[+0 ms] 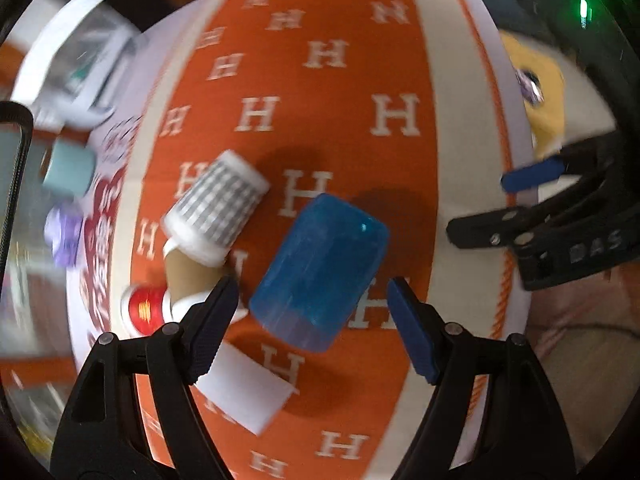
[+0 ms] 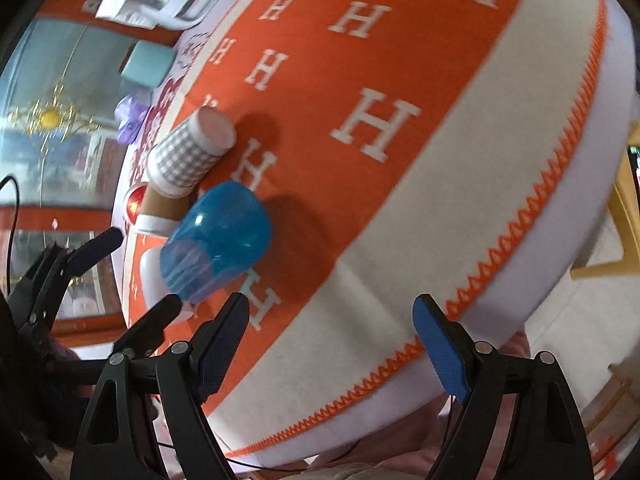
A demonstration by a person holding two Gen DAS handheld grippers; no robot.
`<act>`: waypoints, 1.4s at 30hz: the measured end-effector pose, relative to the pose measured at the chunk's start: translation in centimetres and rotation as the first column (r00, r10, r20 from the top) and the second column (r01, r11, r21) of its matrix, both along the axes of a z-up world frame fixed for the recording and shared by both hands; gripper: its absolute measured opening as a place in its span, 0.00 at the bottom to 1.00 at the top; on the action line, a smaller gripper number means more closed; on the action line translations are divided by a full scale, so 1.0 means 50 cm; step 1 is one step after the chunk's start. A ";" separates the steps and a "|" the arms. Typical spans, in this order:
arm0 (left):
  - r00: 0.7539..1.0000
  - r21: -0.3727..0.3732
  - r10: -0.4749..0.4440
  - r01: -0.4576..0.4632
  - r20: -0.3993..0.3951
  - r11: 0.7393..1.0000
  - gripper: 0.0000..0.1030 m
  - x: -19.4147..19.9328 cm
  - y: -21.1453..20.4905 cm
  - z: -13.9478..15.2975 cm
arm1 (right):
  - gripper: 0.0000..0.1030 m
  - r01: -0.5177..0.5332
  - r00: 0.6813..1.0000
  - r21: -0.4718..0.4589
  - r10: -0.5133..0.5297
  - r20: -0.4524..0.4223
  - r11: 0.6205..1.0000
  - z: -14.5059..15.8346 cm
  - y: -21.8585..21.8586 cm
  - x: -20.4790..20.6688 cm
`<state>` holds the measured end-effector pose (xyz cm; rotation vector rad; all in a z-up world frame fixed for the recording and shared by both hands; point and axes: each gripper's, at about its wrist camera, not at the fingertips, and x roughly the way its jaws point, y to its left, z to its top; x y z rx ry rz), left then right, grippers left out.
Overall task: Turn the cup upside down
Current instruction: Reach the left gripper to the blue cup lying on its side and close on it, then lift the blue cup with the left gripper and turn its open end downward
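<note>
A translucent blue cup stands upside down on the orange H-patterned cloth, rim on the cloth. It also shows in the right wrist view. My left gripper is open, its fingers on either side of the cup's rim end, not touching it. My right gripper is open and empty over the cloth's beige border, to the right of the cup. The right gripper also shows in the left wrist view, and the left gripper in the right wrist view.
A grey checked paper cup, a brown paper cup and a red cup stand inverted in a row left of the blue cup. A white cup stands nearest. A teal mug and a purple object sit beyond.
</note>
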<state>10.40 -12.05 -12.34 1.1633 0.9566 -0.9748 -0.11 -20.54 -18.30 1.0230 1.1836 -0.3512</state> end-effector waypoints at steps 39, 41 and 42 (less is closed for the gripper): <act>0.899 0.179 0.378 -0.344 -0.219 0.922 0.61 0.057 0.019 -0.025 | 0.83 -0.072 0.992 -0.032 0.075 0.098 0.997 0.073 -0.066 -0.012; 0.859 0.184 0.451 -0.415 -0.243 0.891 0.61 0.058 0.032 -0.020 | 0.83 -0.110 0.988 -0.039 0.114 0.105 0.993 0.081 -0.076 0.001; 0.835 0.190 0.486 -0.449 -0.260 0.873 0.61 0.059 0.039 -0.020 | 0.83 -0.128 0.985 -0.042 0.132 0.107 0.991 0.084 -0.081 0.007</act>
